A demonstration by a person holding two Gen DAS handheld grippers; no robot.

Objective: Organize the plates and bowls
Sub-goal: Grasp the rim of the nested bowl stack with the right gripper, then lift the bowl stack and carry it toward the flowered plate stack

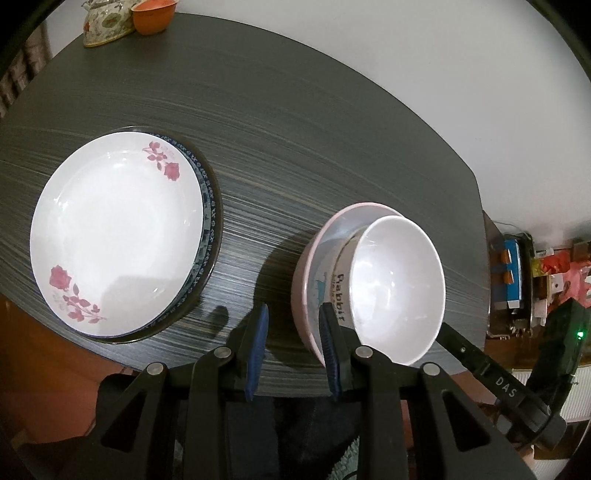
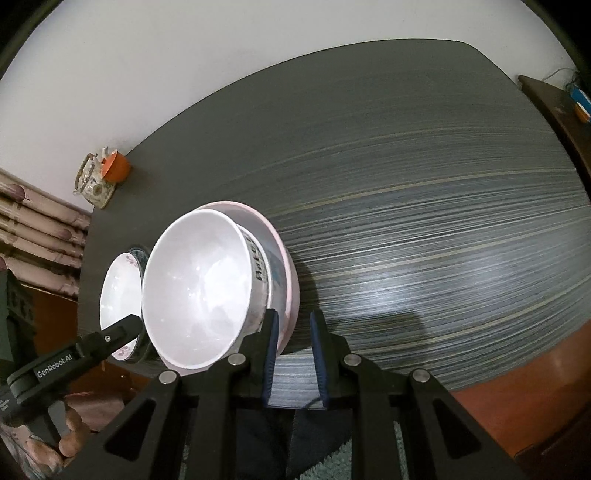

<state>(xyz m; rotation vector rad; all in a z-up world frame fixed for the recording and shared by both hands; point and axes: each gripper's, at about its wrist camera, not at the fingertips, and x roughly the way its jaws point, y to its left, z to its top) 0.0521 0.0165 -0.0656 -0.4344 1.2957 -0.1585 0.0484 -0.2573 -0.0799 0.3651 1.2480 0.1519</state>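
Observation:
A white plate with pink roses (image 1: 118, 236) lies on top of a blue-rimmed plate (image 1: 207, 221) at the left of the dark table (image 1: 295, 129). A white bowl (image 1: 399, 288) with lettering sits nested in a pink bowl (image 1: 306, 273) near the front edge. My left gripper (image 1: 293, 321) is open and empty, just left of the bowls, its right finger beside the pink rim. My right gripper (image 2: 293, 325) is open and empty, just right of the same white bowl (image 2: 199, 291) and pink bowl (image 2: 288, 273). The rose plate (image 2: 120, 291) shows behind them.
A floral teapot (image 1: 105, 24) and an orange cup (image 1: 153, 14) stand at the far corner of the table; both also show in the right wrist view, the cup (image 2: 116, 166) in front. A cluttered side shelf (image 1: 517, 280) is off the right edge.

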